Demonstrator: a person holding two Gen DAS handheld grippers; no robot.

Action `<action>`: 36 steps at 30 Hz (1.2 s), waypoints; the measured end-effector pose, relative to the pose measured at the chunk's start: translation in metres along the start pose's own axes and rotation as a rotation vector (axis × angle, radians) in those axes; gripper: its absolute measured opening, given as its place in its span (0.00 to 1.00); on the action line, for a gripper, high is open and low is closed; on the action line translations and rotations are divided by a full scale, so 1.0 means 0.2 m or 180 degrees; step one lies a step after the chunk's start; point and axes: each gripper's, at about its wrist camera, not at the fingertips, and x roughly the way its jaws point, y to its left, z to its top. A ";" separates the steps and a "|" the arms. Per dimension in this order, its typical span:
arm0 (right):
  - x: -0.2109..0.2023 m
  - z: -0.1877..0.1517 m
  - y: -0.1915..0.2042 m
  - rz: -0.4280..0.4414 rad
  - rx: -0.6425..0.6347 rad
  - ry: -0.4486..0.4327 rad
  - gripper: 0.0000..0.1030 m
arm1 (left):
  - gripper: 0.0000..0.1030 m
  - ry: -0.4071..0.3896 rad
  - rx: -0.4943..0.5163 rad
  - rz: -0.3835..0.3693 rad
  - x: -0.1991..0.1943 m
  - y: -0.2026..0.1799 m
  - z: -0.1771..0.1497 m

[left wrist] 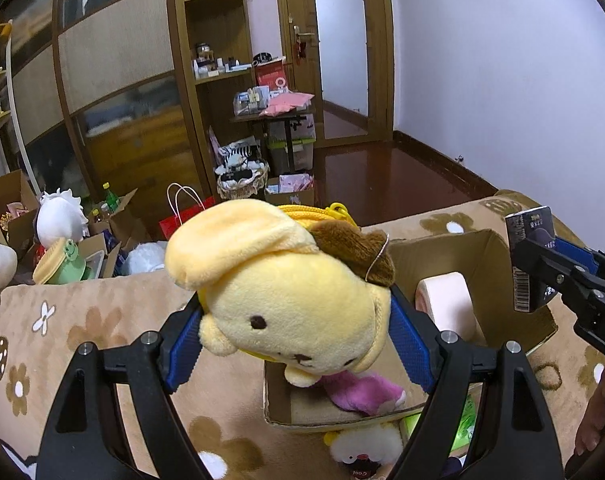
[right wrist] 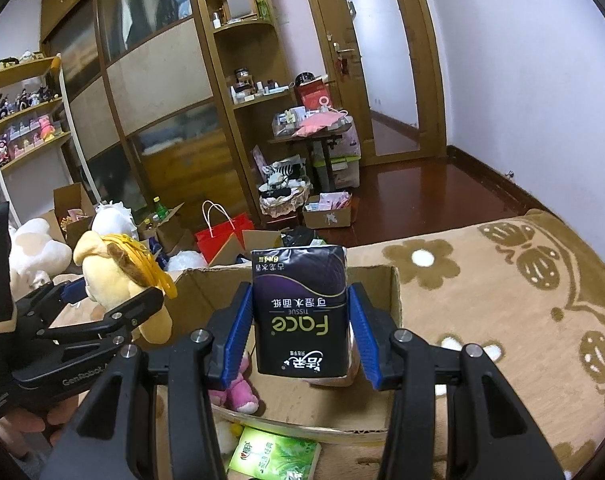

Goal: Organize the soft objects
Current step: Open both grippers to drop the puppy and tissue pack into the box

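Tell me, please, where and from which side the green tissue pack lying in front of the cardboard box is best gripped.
Grip the green tissue pack across its two long edges, coming from above: it lies flat on the blanket, so only its narrow width suits the jaws. Its near end is hidden.

Even indoor light, moderately bright, cool purple cast on the wall point(left wrist: 482, 60). Floor point(right wrist: 430, 192) showed soft glare. Heavy fisheye bending: door frame point(left wrist: 386, 52) curved, corners vignetted black. Slight softness throughout, background shelves blurrier; shadows weak.
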 end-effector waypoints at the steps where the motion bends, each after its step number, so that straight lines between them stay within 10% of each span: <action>1: 0.01 0.00 0.00 0.0004 0.0004 0.0007 0.49 | 0.80 0.0020 0.0003 -0.0004 0.01 0.00 -0.01; 25: 0.12 -0.06 -0.05 0.0144 0.0100 0.0334 0.52 | 0.90 0.0448 0.0036 -0.0135 0.13 -0.03 -0.09; 36: 0.03 -0.03 -0.07 0.0091 0.0241 0.0190 0.94 | 0.98 0.0363 0.0072 -0.0035 0.04 -0.01 -0.09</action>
